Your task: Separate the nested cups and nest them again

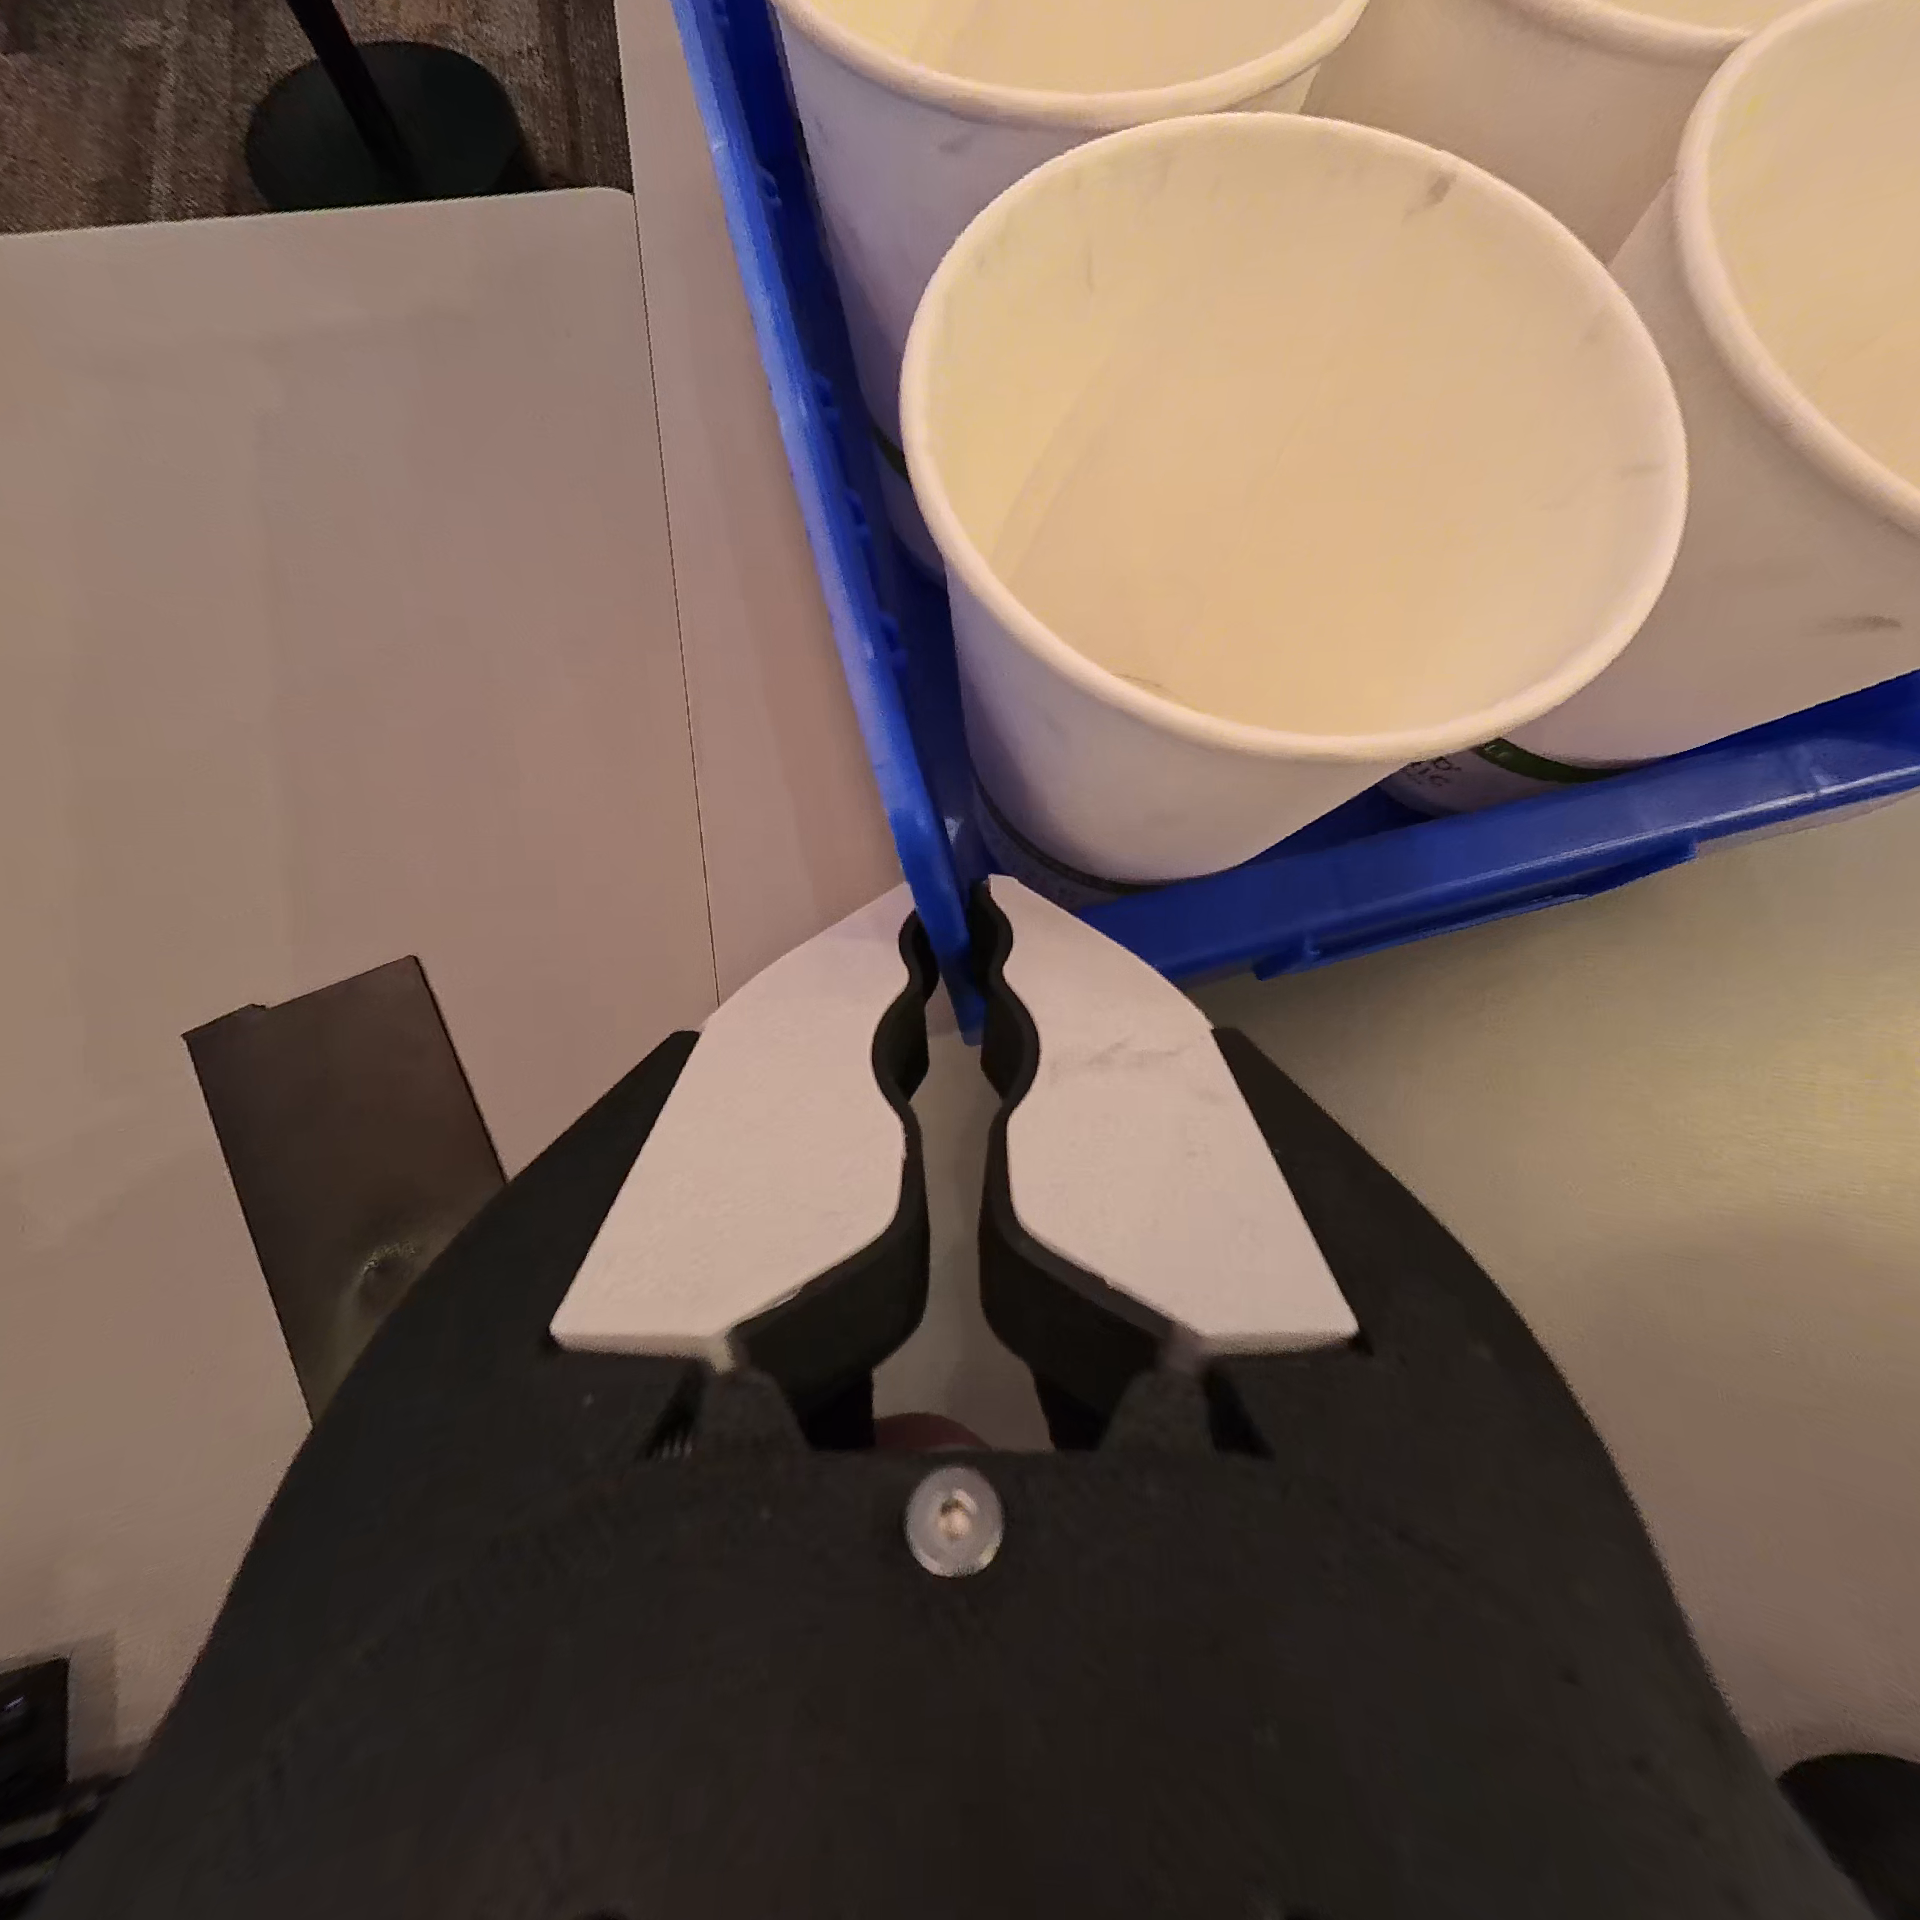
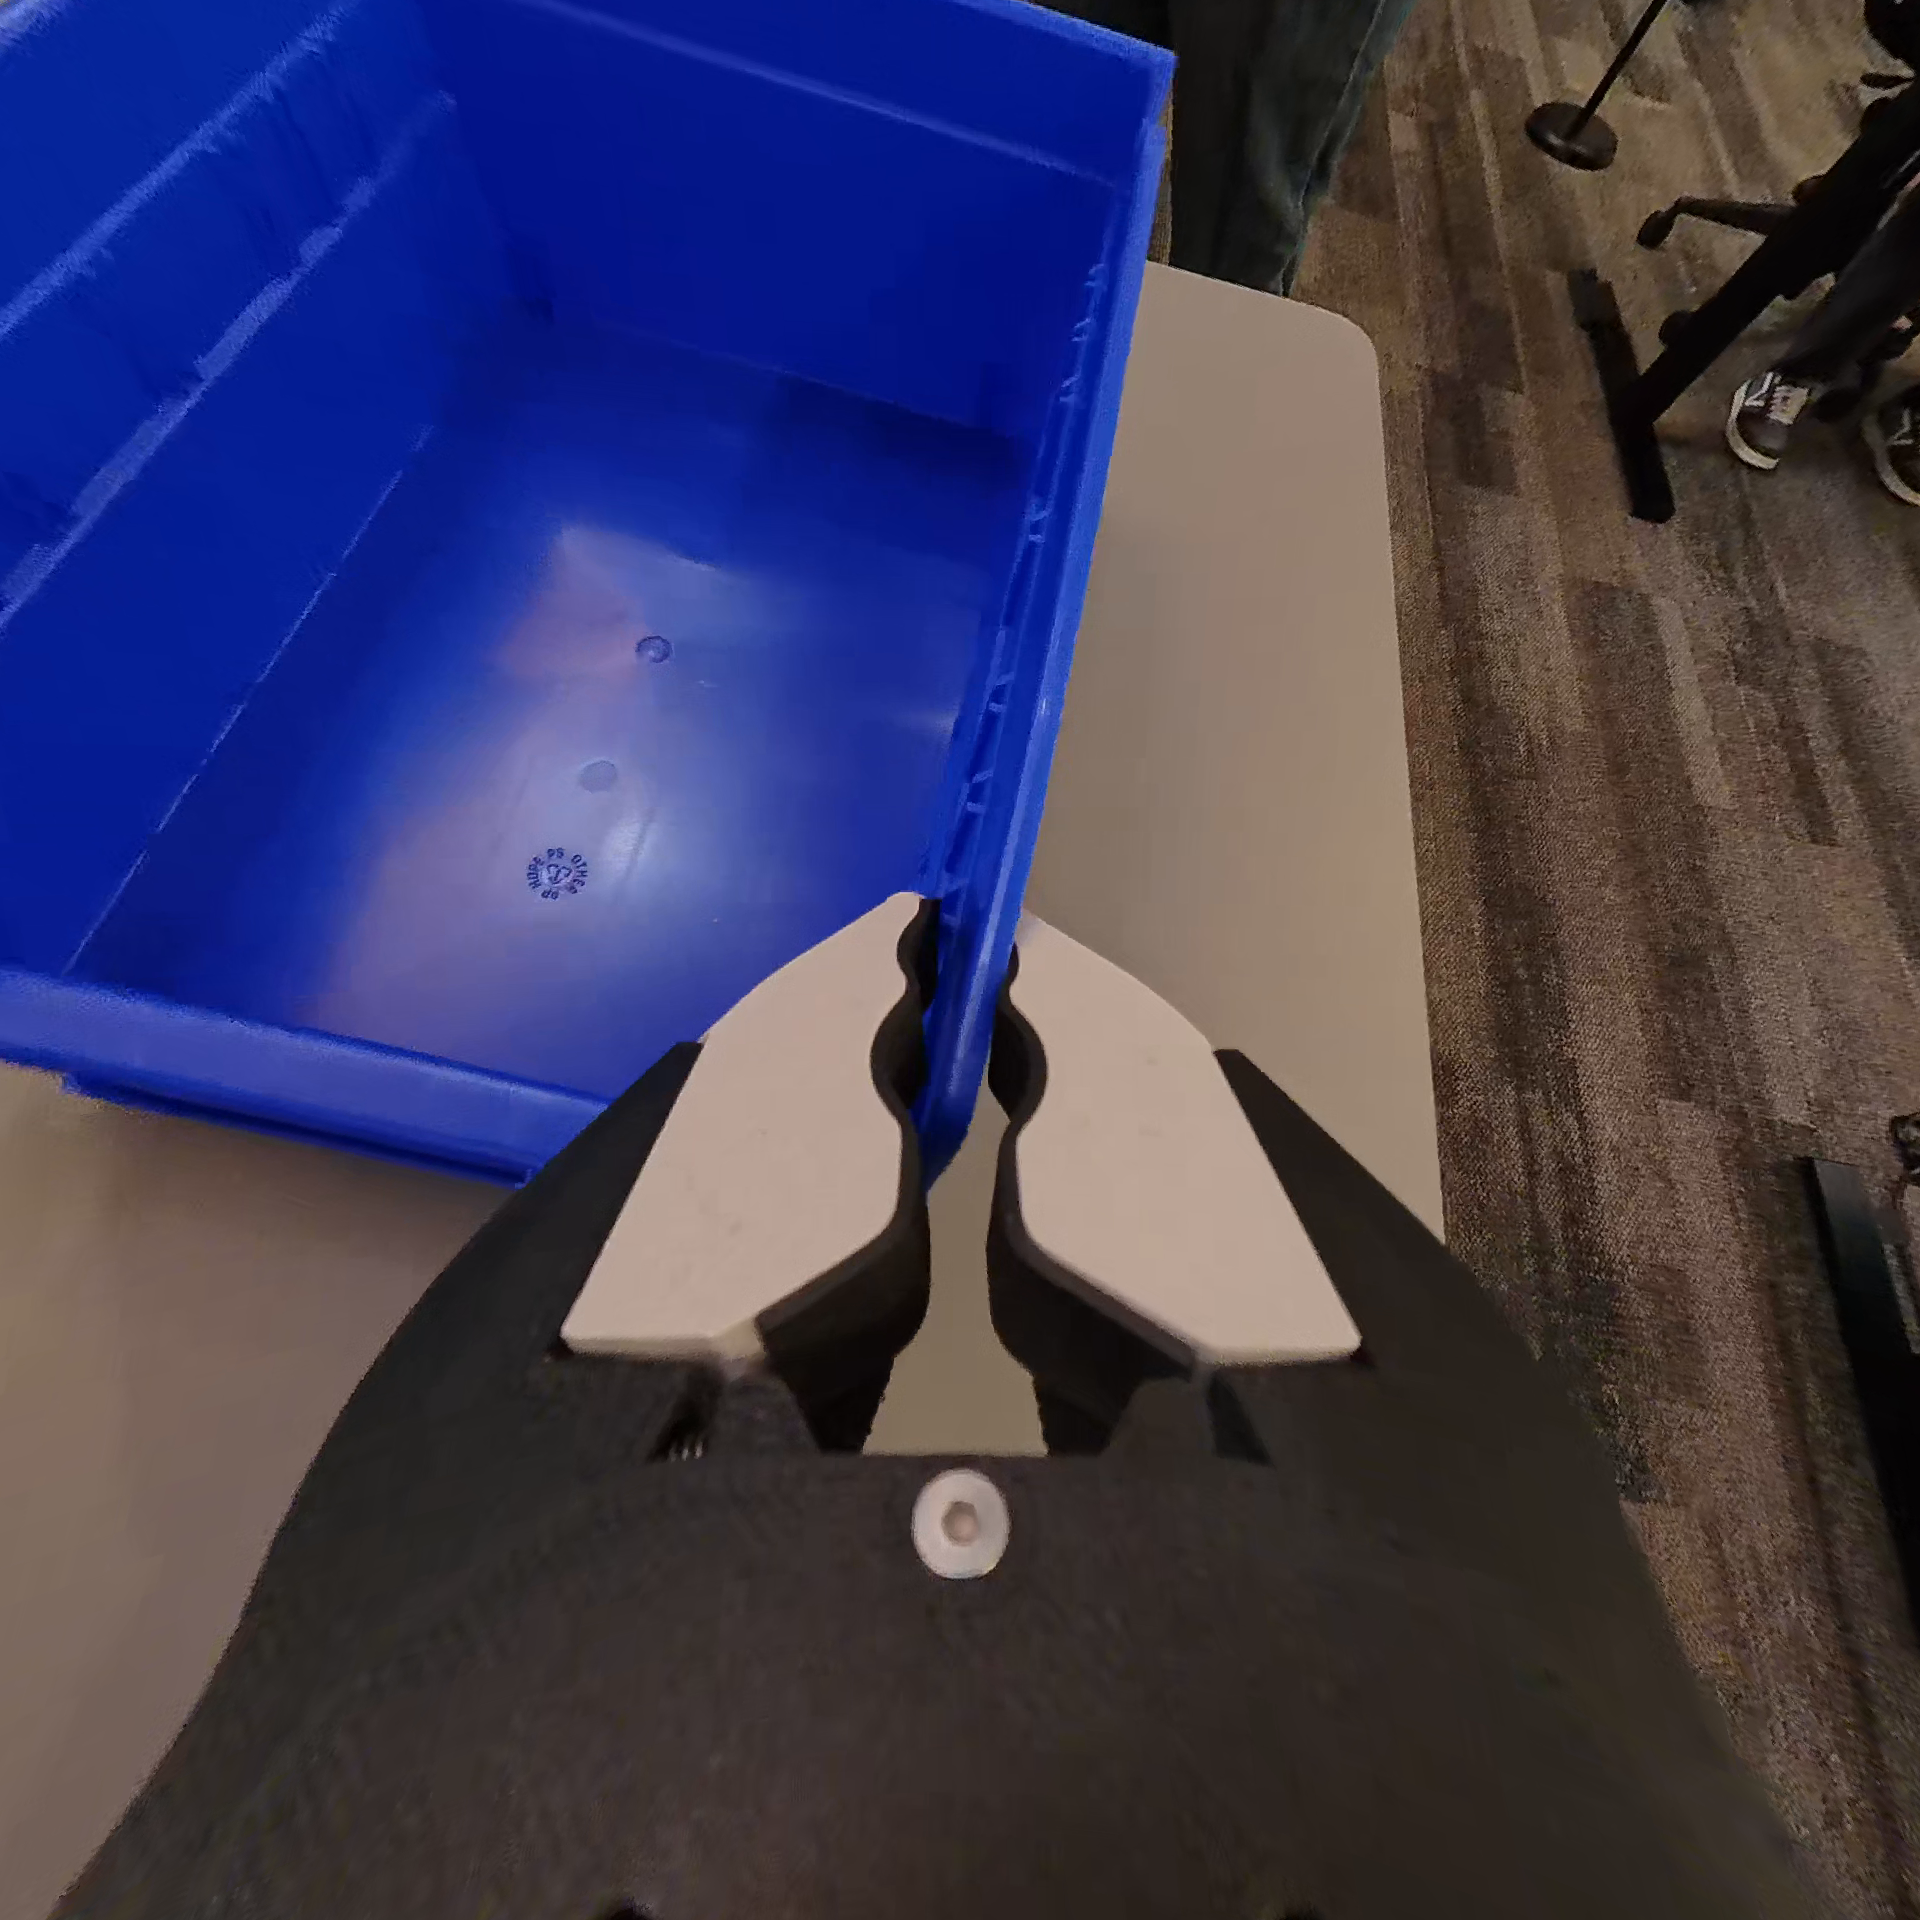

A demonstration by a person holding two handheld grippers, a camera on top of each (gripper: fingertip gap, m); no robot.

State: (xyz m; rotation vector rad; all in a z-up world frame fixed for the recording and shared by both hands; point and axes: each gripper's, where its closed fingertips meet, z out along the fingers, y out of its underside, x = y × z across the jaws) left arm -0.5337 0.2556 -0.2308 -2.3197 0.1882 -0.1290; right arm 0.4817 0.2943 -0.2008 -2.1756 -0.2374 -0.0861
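Note:
Several white paper cups stand upright in a blue plastic bin (image 1: 821,436); the nearest cup (image 1: 1288,457) sits in the bin's near left corner, with more behind it (image 1: 1039,62) and to its right (image 1: 1829,312). My left gripper (image 1: 956,935) is shut on the bin's left wall at that corner, one pad on each side of the rim. In the right wrist view a blue bin (image 2: 1060,520) shows a bare floor with no cups. My right gripper (image 2: 961,956) is shut on its right wall near the front corner.
The bins rest on a beige table (image 1: 312,520), (image 2: 1247,623). A dark metal plate (image 1: 343,1143) lies at the left. The table's right edge drops to carpet (image 2: 1662,831), where black stand legs (image 2: 1662,312), a person's shoes (image 2: 1766,416) and legs (image 2: 1278,135) show. There is about 100 cm between the tips of the two grippers.

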